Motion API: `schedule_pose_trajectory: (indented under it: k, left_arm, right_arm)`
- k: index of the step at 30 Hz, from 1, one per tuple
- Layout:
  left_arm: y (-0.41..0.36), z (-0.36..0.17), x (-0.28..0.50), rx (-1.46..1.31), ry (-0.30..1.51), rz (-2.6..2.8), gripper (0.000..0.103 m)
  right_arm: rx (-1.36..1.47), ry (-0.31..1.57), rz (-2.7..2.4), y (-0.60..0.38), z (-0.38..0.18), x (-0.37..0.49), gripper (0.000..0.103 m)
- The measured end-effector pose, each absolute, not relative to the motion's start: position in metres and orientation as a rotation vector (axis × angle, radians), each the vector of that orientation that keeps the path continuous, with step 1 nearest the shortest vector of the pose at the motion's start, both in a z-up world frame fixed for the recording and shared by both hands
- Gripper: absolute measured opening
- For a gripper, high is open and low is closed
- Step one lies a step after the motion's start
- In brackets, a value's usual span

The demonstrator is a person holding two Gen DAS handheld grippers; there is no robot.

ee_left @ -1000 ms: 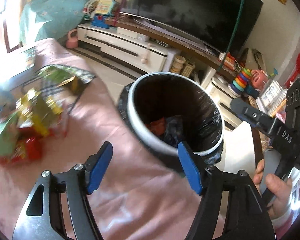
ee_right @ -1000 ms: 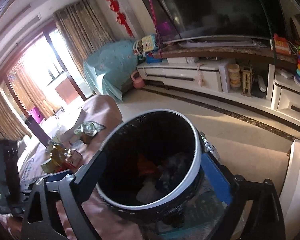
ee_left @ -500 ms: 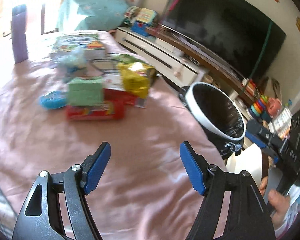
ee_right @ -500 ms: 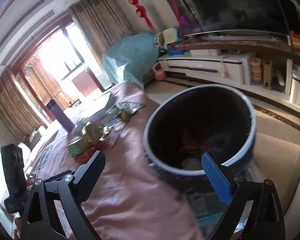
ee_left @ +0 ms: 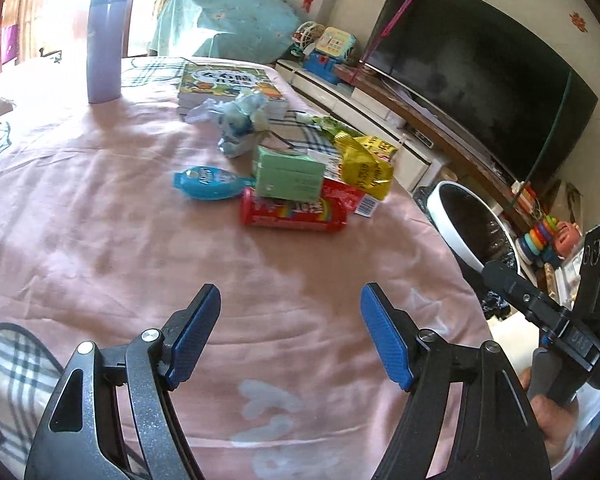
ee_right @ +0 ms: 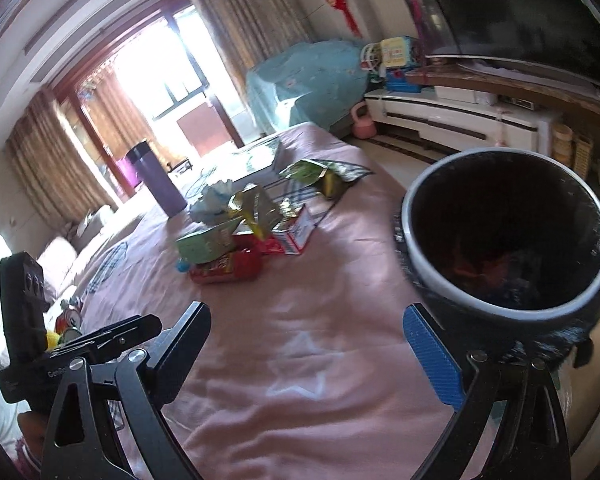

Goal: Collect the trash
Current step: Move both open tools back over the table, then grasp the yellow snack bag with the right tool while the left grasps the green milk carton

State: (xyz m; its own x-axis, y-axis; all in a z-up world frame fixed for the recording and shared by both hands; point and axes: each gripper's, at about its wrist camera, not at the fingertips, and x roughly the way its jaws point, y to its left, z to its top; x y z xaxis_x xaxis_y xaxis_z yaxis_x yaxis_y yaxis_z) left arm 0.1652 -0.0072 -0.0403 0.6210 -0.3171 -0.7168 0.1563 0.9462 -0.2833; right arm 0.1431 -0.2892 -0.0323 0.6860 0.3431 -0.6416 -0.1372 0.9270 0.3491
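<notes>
Left gripper (ee_left: 290,340): fingers spread wide, nothing held; bare pink table (ee_left: 100,208) ahead.
Right gripper (ee_right: 312,350): fingers parted, empty.
Bin (ee_right: 504,240): at table edge beside right finger.
Wrappers (ee_left: 296,188): piled beyond fingers.

Trash bin (ee_right: 504,236) contents dark, indistinct

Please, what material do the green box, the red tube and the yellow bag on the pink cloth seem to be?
Green box: probably matte cardboard, with flat faces and sharp edges.
Red tube: likely glossy plastic or a printed film wrapper; it shows highlights.
Yellow bag: shiny crinkled foil-like film, creased and reflective.
</notes>
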Motion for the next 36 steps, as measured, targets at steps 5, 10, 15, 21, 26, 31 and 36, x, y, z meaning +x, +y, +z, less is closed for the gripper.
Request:
schedule_pose_trajectory:
  k: [5,10,15,21,26,31,36]
  left_arm:
    - [-0.001,-0.038,0.171,-0.185,0.848,-0.253,0.074]
    - [-0.001,-0.036,0.183,-0.159,0.84,-0.244,0.074]
    - [-0.007,-0.031,0.203,-0.136,0.829,-0.238,0.076]
    - [-0.017,-0.031,0.233,-0.117,0.821,-0.224,0.079]
    - [-0.025,-0.037,0.257,-0.097,0.826,-0.219,0.079]
    - [-0.029,-0.045,0.269,-0.084,0.832,-0.224,0.078]
    - [-0.032,-0.046,0.269,-0.071,0.824,-0.25,0.05]
  right_arm:
    - [0.232,0.775,0.28,-0.274,-0.033,0.153,0.097]
    - [0.221,0.78,0.31,-0.265,-0.032,0.166,0.082]
    - [0.211,0.781,0.315,-0.263,-0.03,0.184,0.064]
    - [0.175,0.792,0.327,-0.261,-0.032,0.216,0.053]
    - [0.152,0.814,0.357,-0.252,-0.041,0.241,0.049]
    - [0.146,0.829,0.4,-0.244,-0.05,0.26,0.035]
    - [0.125,0.823,0.422,-0.236,-0.051,0.261,0.003]
